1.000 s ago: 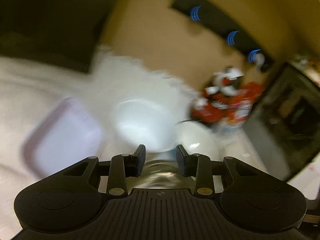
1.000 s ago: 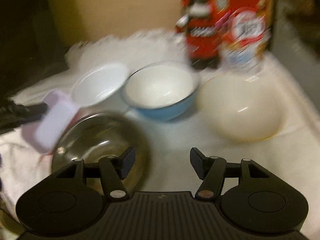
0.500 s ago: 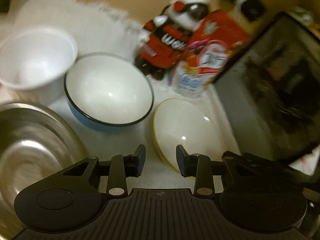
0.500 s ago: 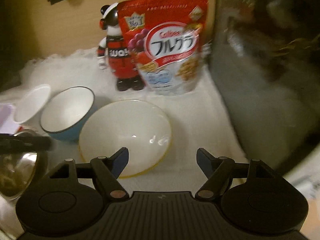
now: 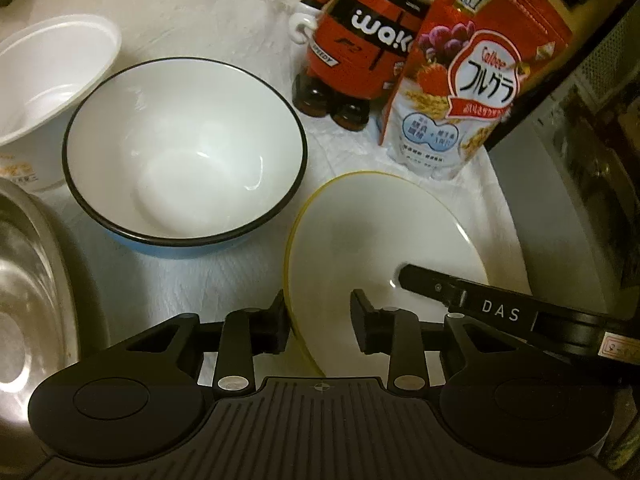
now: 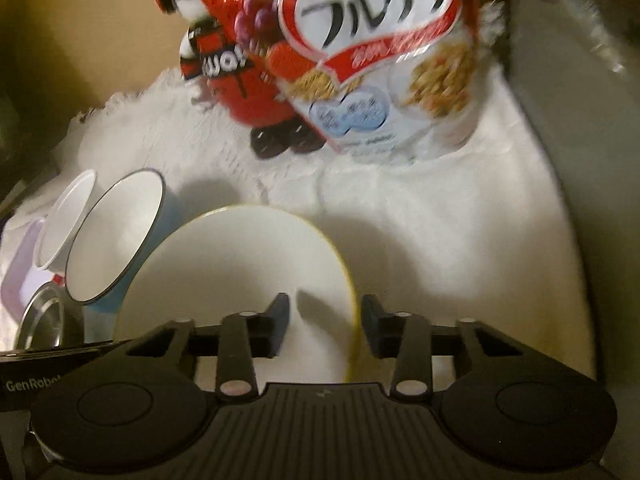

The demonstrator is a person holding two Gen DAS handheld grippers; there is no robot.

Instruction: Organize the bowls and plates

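Note:
A white bowl with a yellow rim [image 5: 380, 232] [image 6: 240, 264] sits on the white cloth at the right. My left gripper [image 5: 318, 320] straddles its left rim. The outer finger touches the rim and the inner one stands inside the bowl with a gap, and the jaws are closing. My right gripper [image 6: 324, 320] straddles the opposite rim the same way, its jaws closing too. Its black body [image 5: 480, 304] reaches over the bowl in the left wrist view. To the left stand a blue bowl with a white inside [image 5: 184, 148] [image 6: 116, 240], a white foam bowl [image 5: 52, 64] and a steel bowl [image 5: 28, 280].
A red cereal bag [image 5: 472, 80] [image 6: 380, 60] and a red and black figurine [image 5: 360, 48] stand just behind the bowls. A dark appliance [image 5: 580, 140] walls off the right side. A lilac container [image 6: 16, 280] lies at the far left. Bare cloth [image 6: 460, 240] shows right of the yellow-rimmed bowl.
Both grippers swung right and came down onto the yellow-rimmed bowl, whose rims now sit between their fingers. The right jaws, wide half a second ago, have narrowed a lot. The left jaws narrowed slightly.

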